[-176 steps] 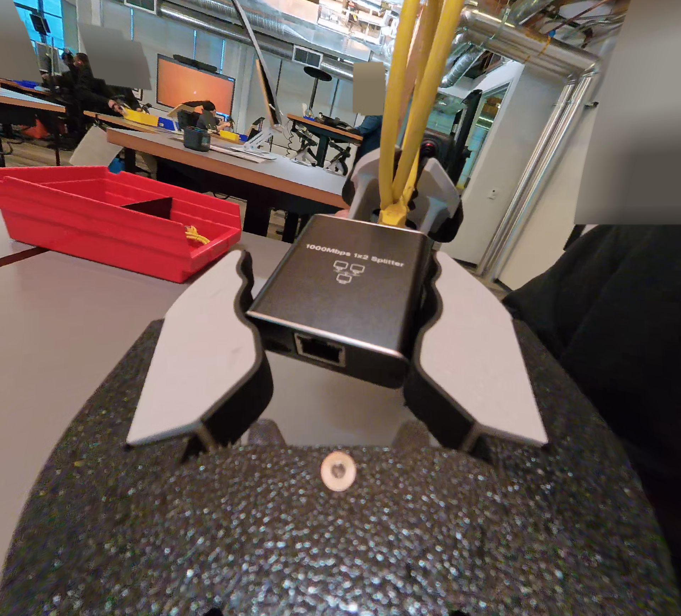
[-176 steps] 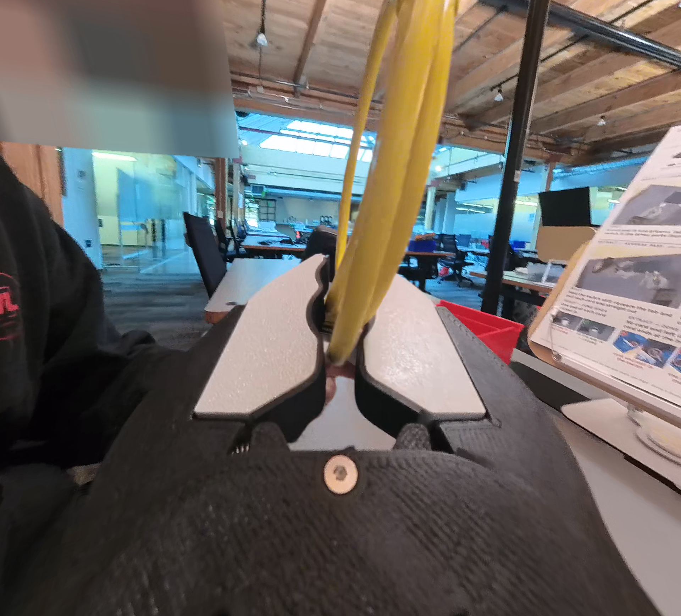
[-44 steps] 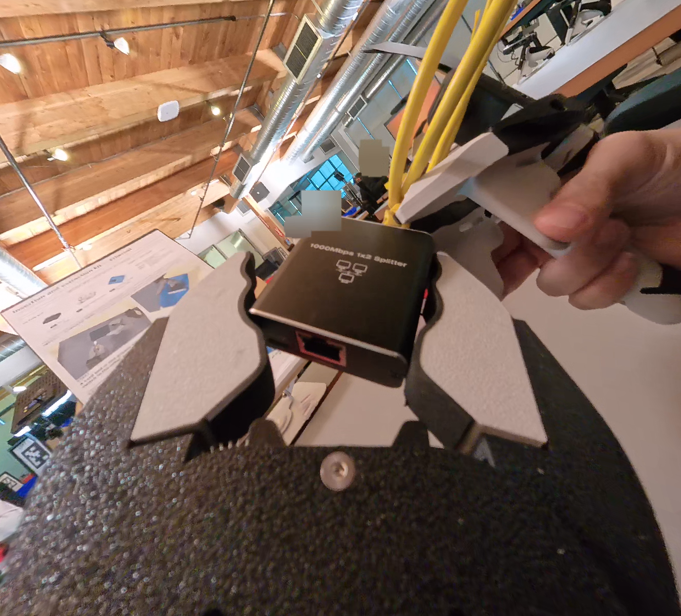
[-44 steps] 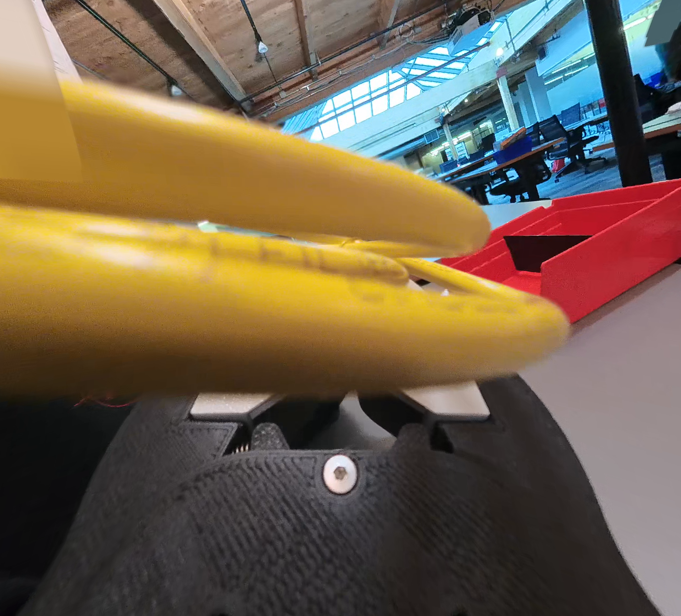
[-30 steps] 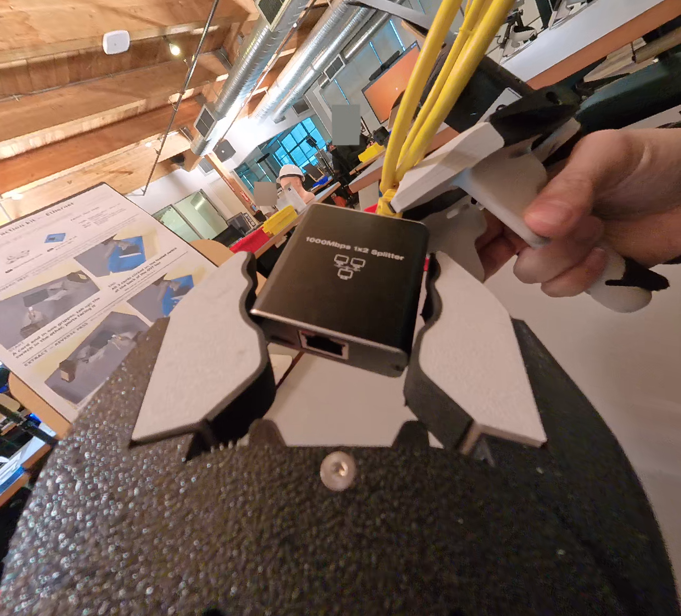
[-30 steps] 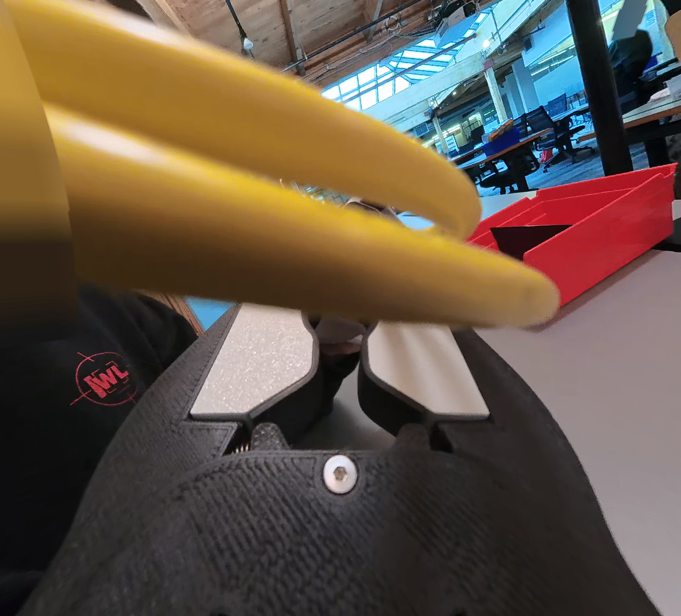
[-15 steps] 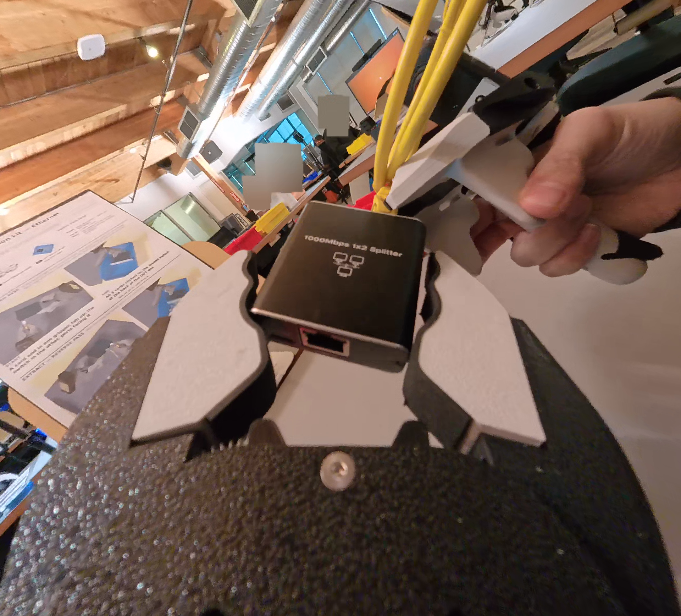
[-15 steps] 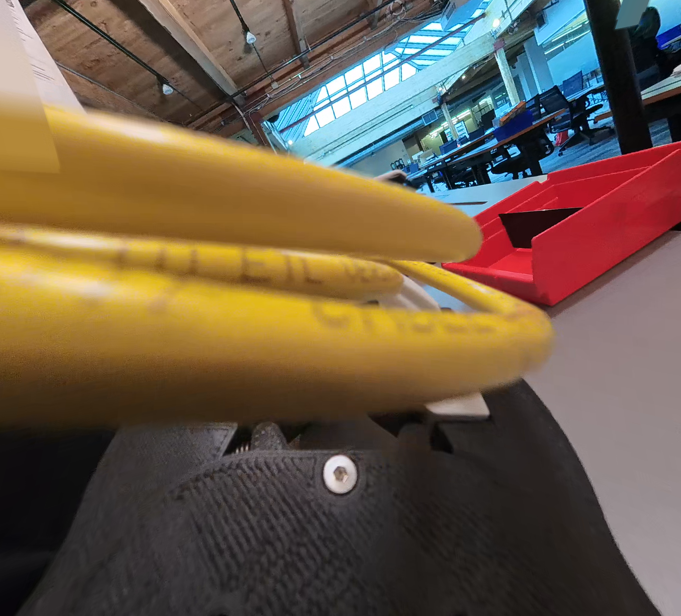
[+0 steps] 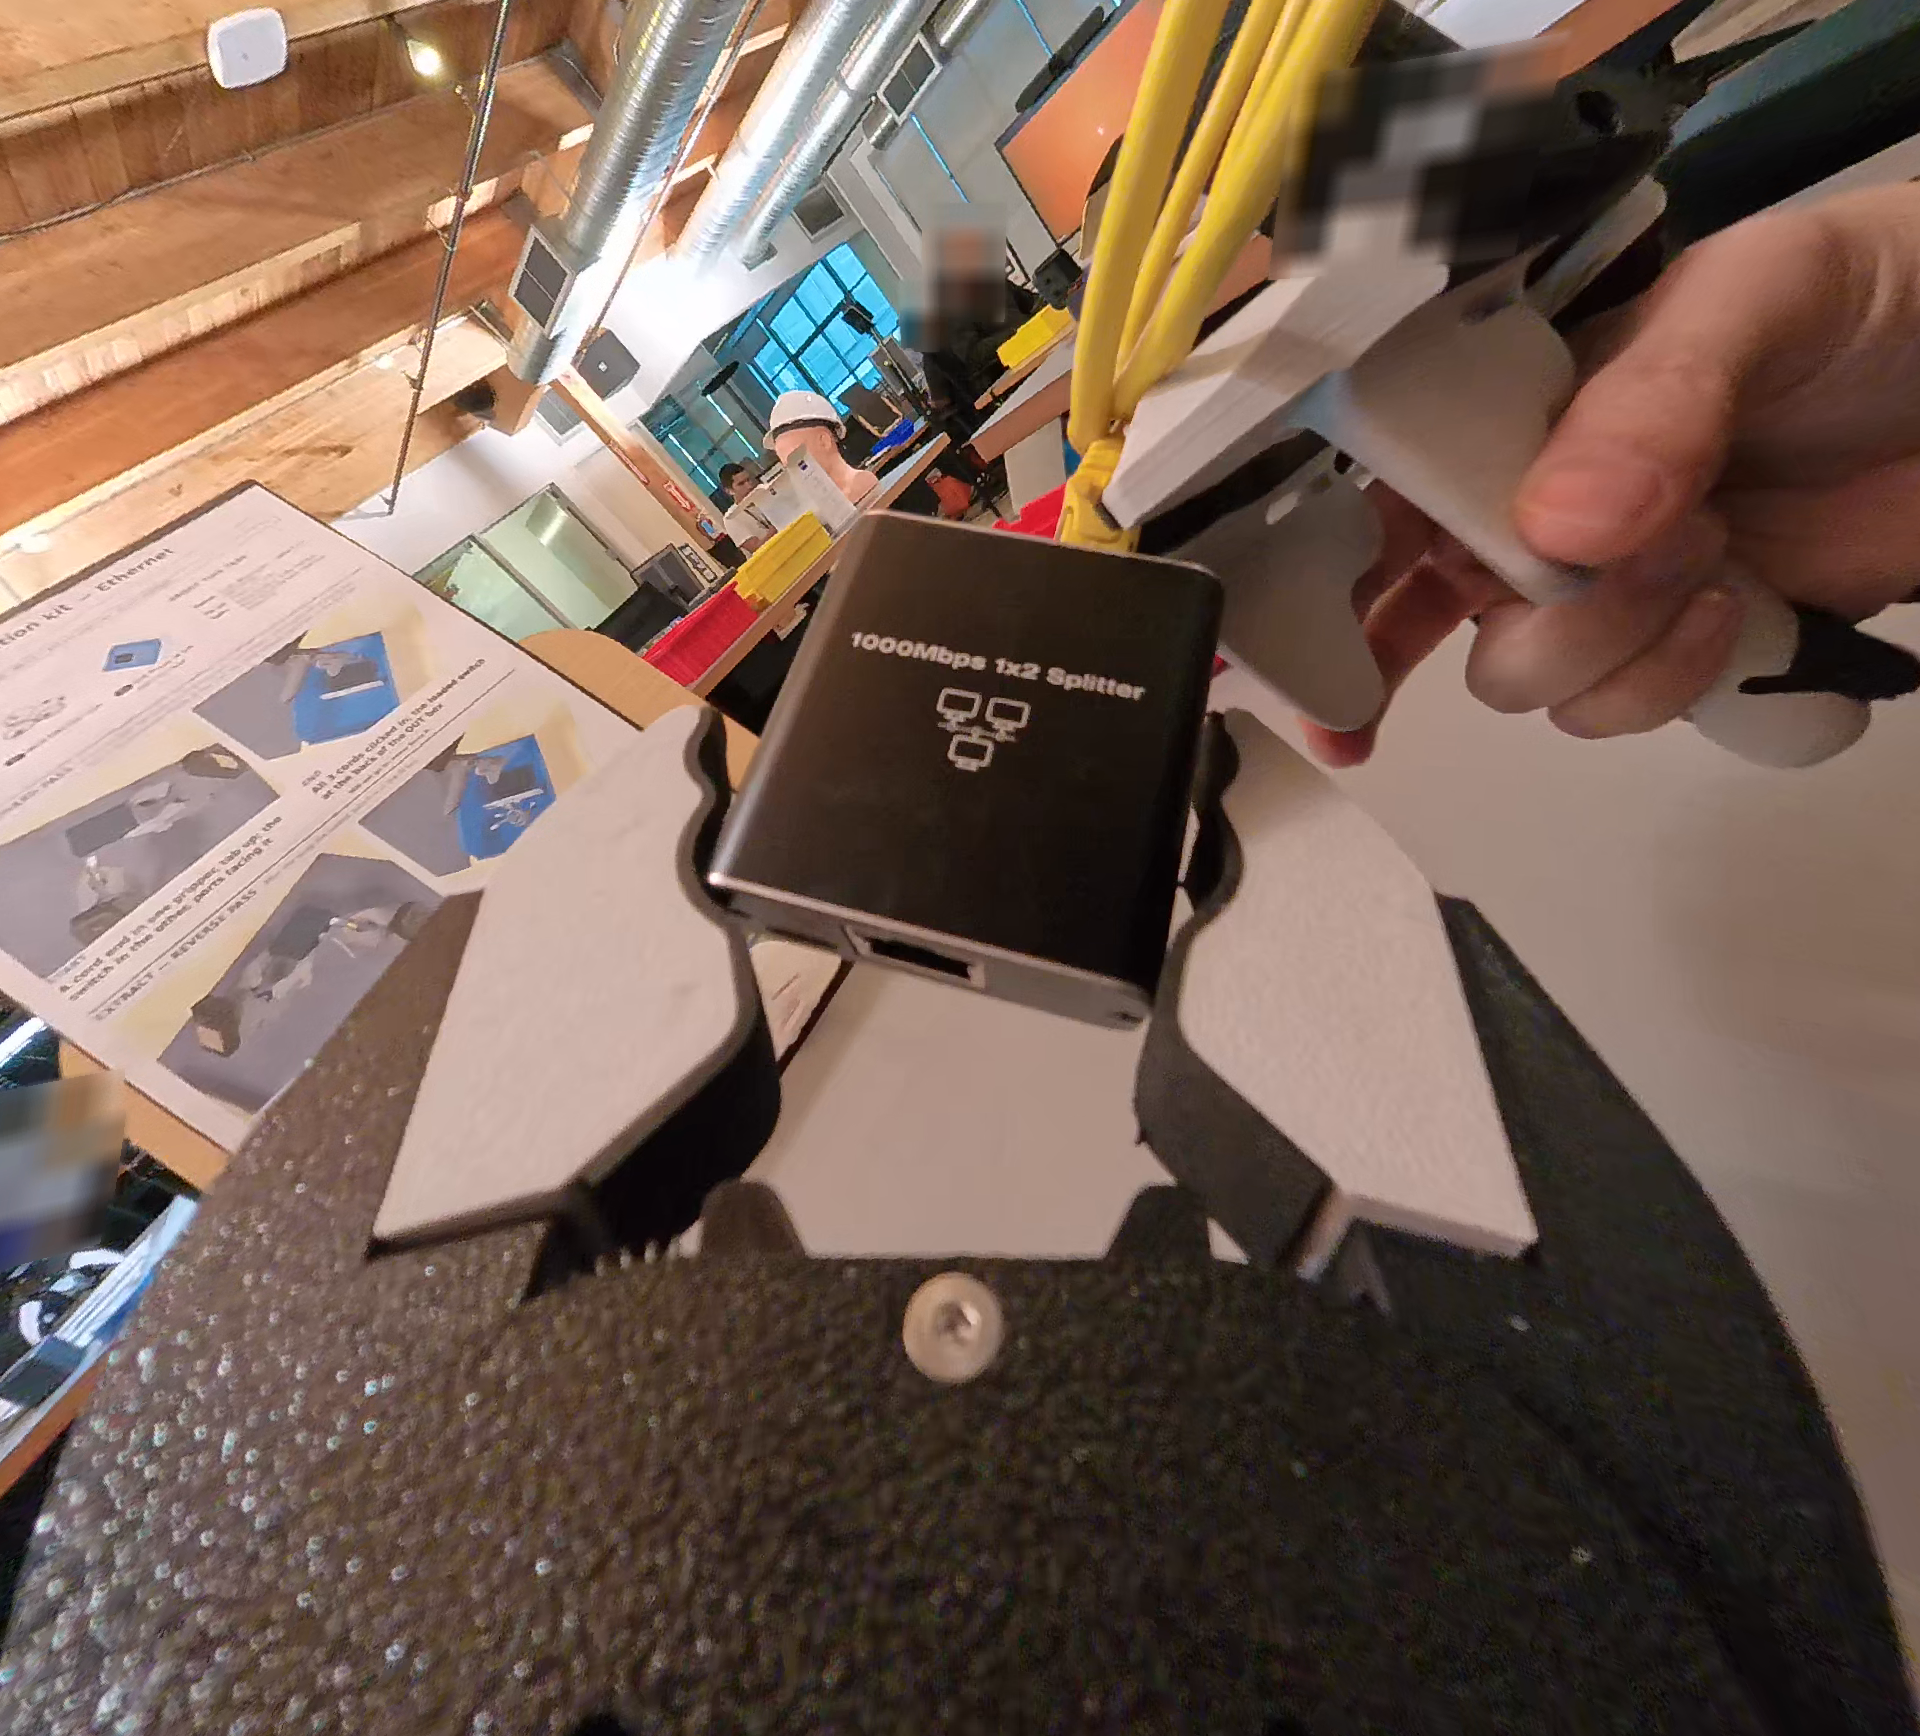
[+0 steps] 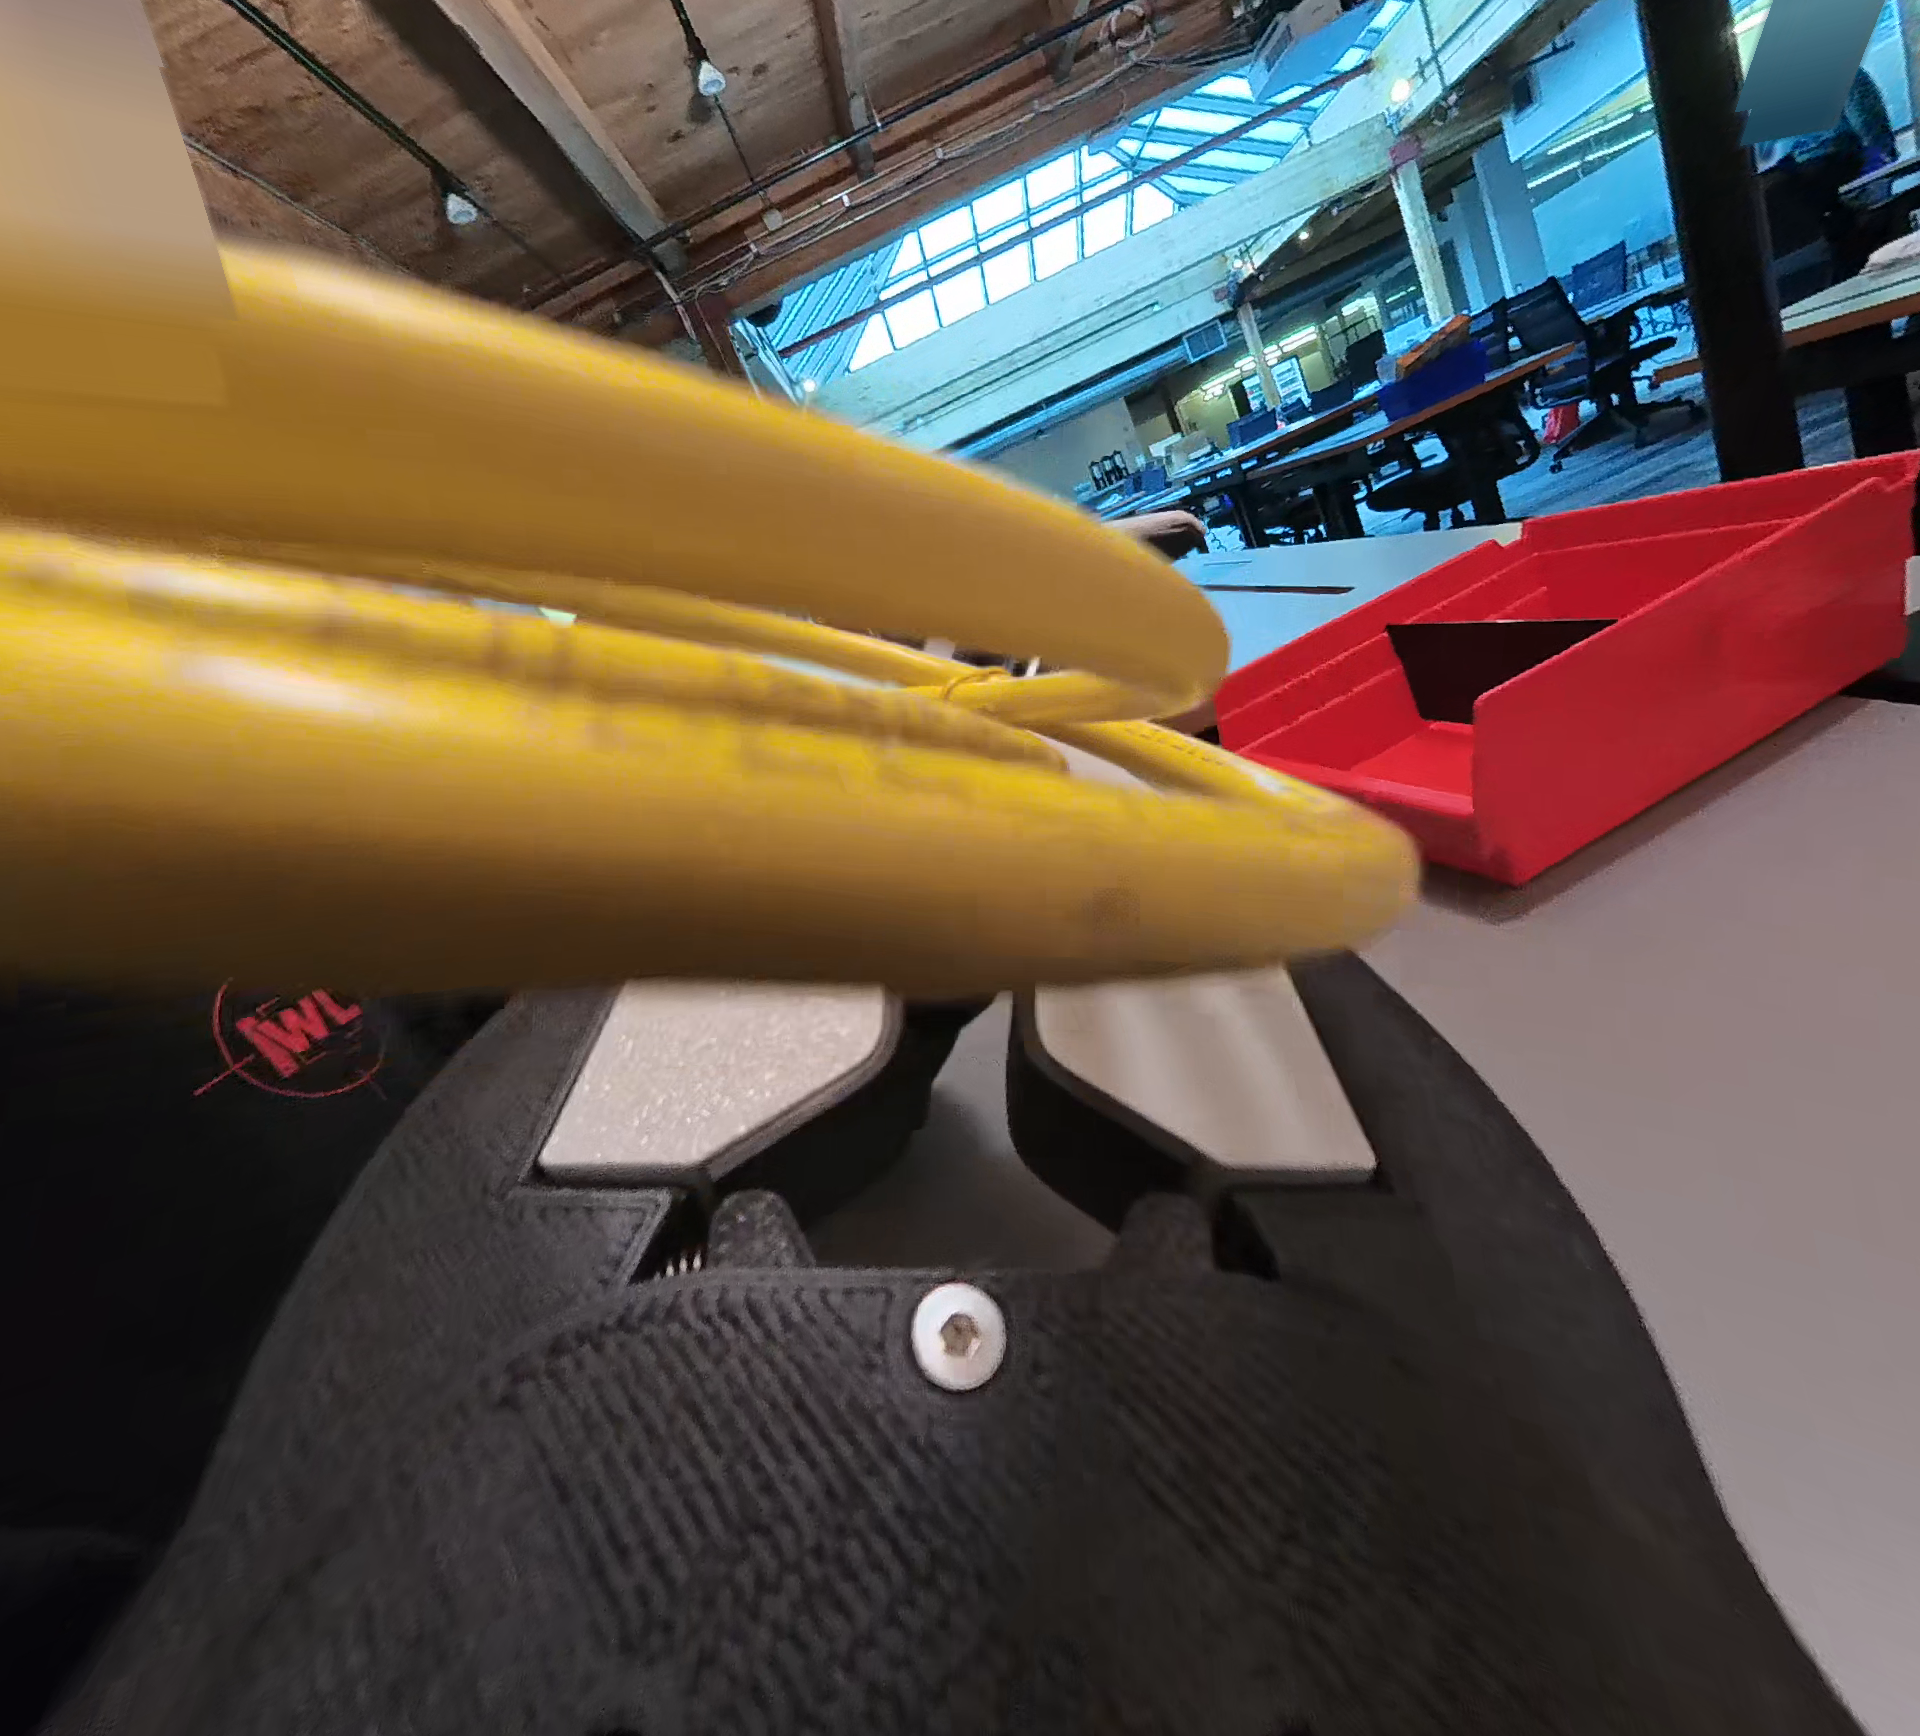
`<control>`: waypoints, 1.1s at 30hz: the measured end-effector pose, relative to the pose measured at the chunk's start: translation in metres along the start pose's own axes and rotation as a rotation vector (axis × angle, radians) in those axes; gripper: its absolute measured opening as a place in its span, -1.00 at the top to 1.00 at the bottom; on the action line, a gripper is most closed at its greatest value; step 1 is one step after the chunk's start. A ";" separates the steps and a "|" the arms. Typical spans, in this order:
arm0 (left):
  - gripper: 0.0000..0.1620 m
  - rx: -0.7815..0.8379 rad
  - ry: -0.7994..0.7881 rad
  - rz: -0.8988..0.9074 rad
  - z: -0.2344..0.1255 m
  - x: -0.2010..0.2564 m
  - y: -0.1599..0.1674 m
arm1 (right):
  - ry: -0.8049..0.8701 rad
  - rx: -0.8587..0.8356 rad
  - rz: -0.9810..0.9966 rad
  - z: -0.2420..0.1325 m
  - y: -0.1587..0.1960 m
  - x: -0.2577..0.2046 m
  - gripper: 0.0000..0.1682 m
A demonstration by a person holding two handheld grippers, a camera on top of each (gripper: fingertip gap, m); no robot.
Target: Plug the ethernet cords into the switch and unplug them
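Note:
My left gripper (image 9: 956, 751) is shut on the black switch (image 9: 977, 813), holding it by its two sides above the table with an empty port facing the camera. A yellow ethernet plug (image 9: 1091, 481) sits at the switch's far end. My right gripper (image 9: 1164, 460), held by a hand (image 9: 1714, 460), pinches that plug from the right. Several yellow cords (image 9: 1216, 128) rise from it. In the right wrist view the looped cords (image 10: 623, 803) cross close to the camera and hide the tips of my right gripper (image 10: 956, 1011); its fingers (image 10: 717, 1073) stand close together.
A printed instruction sheet (image 9: 208, 751) stands at the left. A red bin (image 10: 1621, 730) sits on the grey table (image 10: 1662, 1167) to the right. A person's dark clothing (image 10: 156, 1271) fills the lower left of the right wrist view. Desks and chairs are far behind.
The left gripper keeps the switch, tilted slightly. In the right wrist view the cord loops dropped over the fingers half a second ago and have lifted, so the fingers show again.

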State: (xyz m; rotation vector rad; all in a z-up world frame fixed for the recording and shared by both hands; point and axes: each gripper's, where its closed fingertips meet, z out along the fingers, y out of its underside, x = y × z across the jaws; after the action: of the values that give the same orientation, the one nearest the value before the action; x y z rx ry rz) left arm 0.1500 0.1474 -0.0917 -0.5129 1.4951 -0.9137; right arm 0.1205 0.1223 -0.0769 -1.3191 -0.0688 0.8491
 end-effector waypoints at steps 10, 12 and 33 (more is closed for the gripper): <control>-0.05 -0.012 -0.095 0.119 -0.003 -0.008 -0.002 | 0.000 -0.022 -0.047 0.001 0.000 -0.005 0.82; -0.05 -0.039 -0.162 0.174 -0.004 -0.013 -0.001 | 0.007 0.009 -0.041 0.002 -0.003 -0.005 0.82; -0.05 -0.234 -0.328 0.258 0.001 -0.025 0.013 | 0.045 0.155 0.044 -0.003 -0.012 0.008 0.81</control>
State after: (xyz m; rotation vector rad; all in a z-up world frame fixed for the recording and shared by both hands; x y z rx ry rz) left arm 0.1571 0.1744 -0.0861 -0.5926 1.3340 -0.4316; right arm 0.1335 0.1249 -0.0707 -1.1971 0.0608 0.8443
